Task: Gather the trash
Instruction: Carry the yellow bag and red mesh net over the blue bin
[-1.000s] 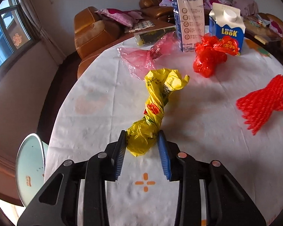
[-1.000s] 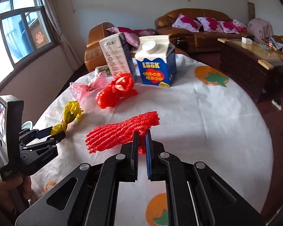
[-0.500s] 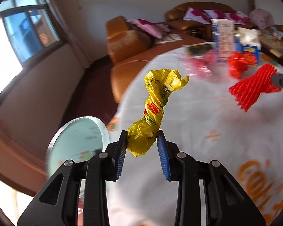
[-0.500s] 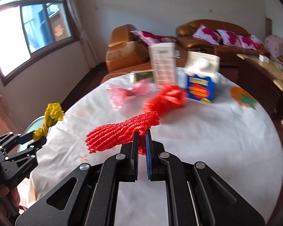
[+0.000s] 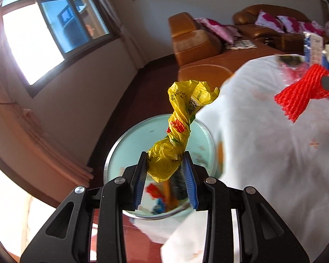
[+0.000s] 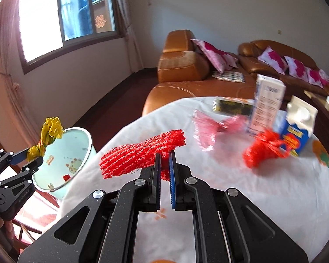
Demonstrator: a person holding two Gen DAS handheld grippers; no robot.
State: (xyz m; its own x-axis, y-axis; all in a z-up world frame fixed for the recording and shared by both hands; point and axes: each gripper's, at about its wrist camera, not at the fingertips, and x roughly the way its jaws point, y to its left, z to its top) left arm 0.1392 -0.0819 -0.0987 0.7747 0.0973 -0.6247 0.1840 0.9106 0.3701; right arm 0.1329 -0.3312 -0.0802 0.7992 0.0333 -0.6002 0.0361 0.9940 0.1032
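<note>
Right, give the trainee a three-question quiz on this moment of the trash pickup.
1. True or false: the left gripper grips a twisted yellow plastic bag.
2. What does the right gripper hold? A) pink plastic bag B) red foam net sleeve C) milk carton
3. Fill in: beneath the yellow bag sits a pale green round ____, beside the white-clothed table.

Key: 1 true; 2 B; 3 bin.

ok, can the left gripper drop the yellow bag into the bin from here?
Probably yes. The left gripper, shut on the yellow bag, hangs above the open bin; nothing blocks it.
</note>
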